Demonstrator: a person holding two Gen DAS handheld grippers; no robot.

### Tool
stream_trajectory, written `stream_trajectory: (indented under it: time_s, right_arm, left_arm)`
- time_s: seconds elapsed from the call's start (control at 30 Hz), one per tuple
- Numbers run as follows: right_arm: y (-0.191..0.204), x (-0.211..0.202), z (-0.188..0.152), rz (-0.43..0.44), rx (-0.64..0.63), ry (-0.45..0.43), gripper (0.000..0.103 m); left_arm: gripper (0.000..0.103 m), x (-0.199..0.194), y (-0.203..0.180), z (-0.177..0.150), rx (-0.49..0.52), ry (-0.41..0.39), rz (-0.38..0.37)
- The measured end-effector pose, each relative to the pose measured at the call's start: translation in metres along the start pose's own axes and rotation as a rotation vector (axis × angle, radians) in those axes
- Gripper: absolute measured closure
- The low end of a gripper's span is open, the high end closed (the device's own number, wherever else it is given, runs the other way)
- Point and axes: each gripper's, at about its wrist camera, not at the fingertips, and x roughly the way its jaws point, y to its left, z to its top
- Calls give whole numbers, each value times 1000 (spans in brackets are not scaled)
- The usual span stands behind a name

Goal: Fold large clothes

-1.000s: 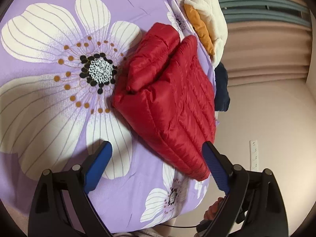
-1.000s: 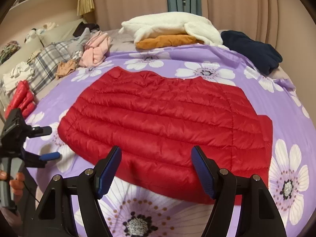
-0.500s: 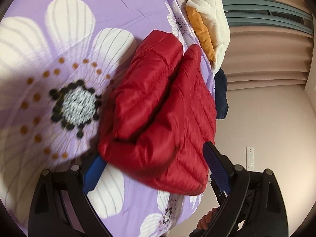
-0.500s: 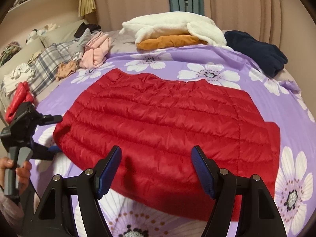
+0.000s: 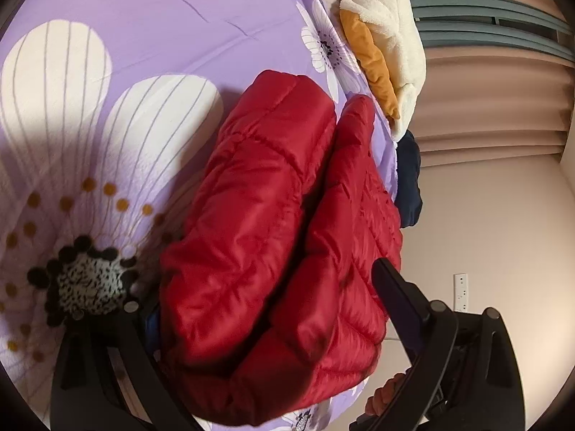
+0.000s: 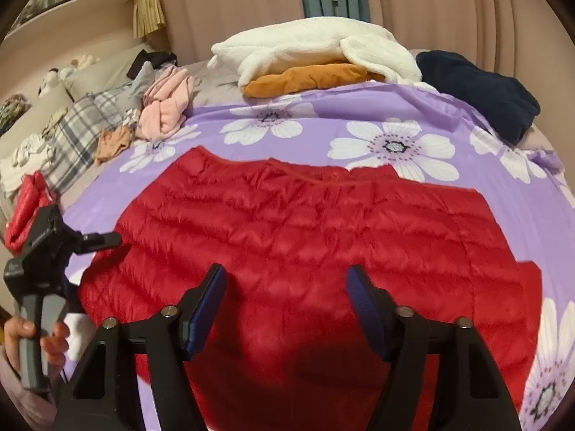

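Note:
A red quilted puffer jacket (image 6: 323,237) lies flat on the purple flowered bedspread (image 6: 359,115). In the left wrist view the jacket (image 5: 273,251) fills the middle, its side edge between the spread fingers of my left gripper (image 5: 273,309); the left finger is partly hidden behind the fabric. My left gripper also shows in the right wrist view (image 6: 90,240), at the jacket's left edge. My right gripper (image 6: 287,305) is open, its fingers over the jacket's near hem.
A white fleece (image 6: 316,46) on an orange garment (image 6: 309,77), a navy garment (image 6: 478,89), pink clothes (image 6: 165,107) and a plaid piece (image 6: 82,125) lie along the bed's far and left sides. Curtains hang behind.
Both grippers have moved forward onto the jacket. The left one has slid its fingers around the jacket's side edge; the right one has come over the near hem.

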Motion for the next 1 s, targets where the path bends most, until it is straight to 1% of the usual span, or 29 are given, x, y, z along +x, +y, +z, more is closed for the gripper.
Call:
stream_trajectory:
  time_s: [0.03,0.07,0.1,0.13,0.17,0.2,0.33,0.47,0.5,0.57,0.6,0.8,1.0]
  right_arm:
    - [1,3,2,-11,-10,2,51]
    - [1,7,3,-17,-19,7,55]
    - [1,10,4,-19,-25,13,61]
    - [1,14,4,-24,-29,23,62]
    - [2,18,5,-30,-36,33,63]
    - [2,20,5,-31,-40,36,64]
    - [6,30,2,-47,-77,62,64]
    - [1,39,0,-42,-65,85,64]
    - [0,40,-1,-40,-60,87,64]
    - [-3,41,-2,-32,-43,90,64]
    - [-4,42,-2,-28,-37,90,64]
    - [-11,42,-5,1,19,71,64]
    - [-25,40,-9,57,111,36,64]
  left_arm:
    - [7,1,-1,0,4,4,14]
    - [8,2,-2,0,9,4,25]
    - [11,3,-4,-1,22,1,45]
    - [14,3,-6,-2,34,0,62]
    - [21,3,-7,-3,46,-1,80]
    - [25,2,-7,-3,55,-3,99]
    - [33,1,-9,-6,74,-17,139]
    - [47,-3,-29,-11,160,-53,184]
    - [51,-4,-37,-13,194,-65,192]
    - [55,-8,-55,-18,271,-88,211]
    - [57,-10,-69,-23,327,-104,228]
    - [57,-8,-139,-54,597,-160,276]
    - [57,13,-201,-100,852,-163,278]
